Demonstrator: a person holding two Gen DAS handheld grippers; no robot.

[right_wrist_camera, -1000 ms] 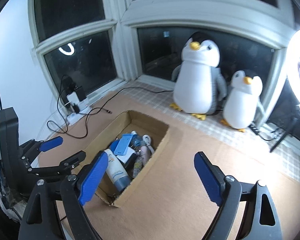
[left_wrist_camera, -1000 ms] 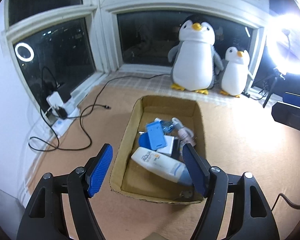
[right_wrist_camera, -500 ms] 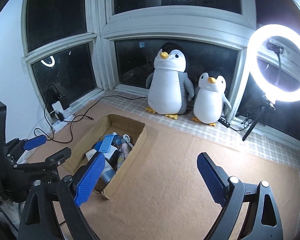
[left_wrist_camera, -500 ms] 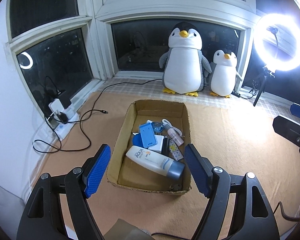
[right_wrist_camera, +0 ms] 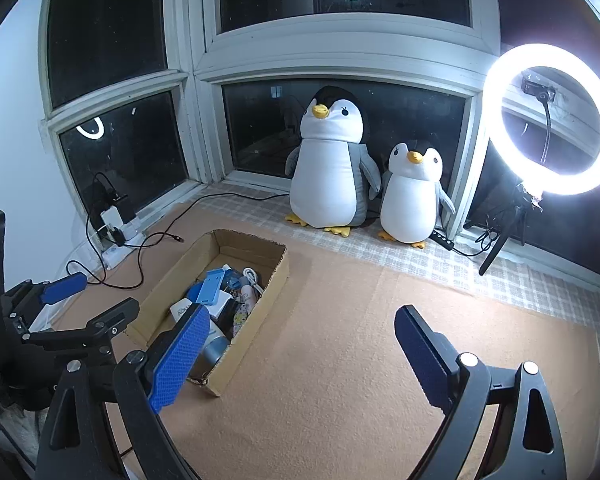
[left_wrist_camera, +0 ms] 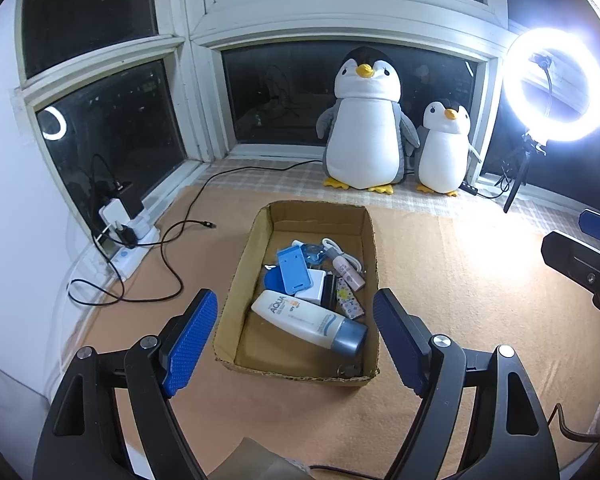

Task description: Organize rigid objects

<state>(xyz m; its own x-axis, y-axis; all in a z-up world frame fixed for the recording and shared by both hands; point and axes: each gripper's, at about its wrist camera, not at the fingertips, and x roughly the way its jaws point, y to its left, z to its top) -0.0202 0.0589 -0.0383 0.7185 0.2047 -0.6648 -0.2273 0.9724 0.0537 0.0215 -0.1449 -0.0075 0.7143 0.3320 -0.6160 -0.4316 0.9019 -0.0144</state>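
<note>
Left wrist view: left gripper (left_wrist_camera: 294, 340) jaws just widened, empty, right gripper (right_wrist_camera: 300, 356) spread empty too; AQUA sunscreen tube (left_wrist_camera: 308, 322) lies in cardboard box (left_wrist_camera: 236, 280) just ahead between left fingers, probably light, slick, best grabbed mid-body.

— What sits in the cardboard box (left_wrist_camera: 242, 264)?
— A tube (left_wrist_camera: 309, 322) lies across its near end; a phone stand (left_wrist_camera: 294, 270) and small bottles (left_wrist_camera: 348, 270) lie behind it.
— And around the box?
— Two plush penguins (left_wrist_camera: 366, 120) stand behind it at the window, a power strip (left_wrist_camera: 134, 246) lies left, a ring light (left_wrist_camera: 556, 86) stands far right.
</note>
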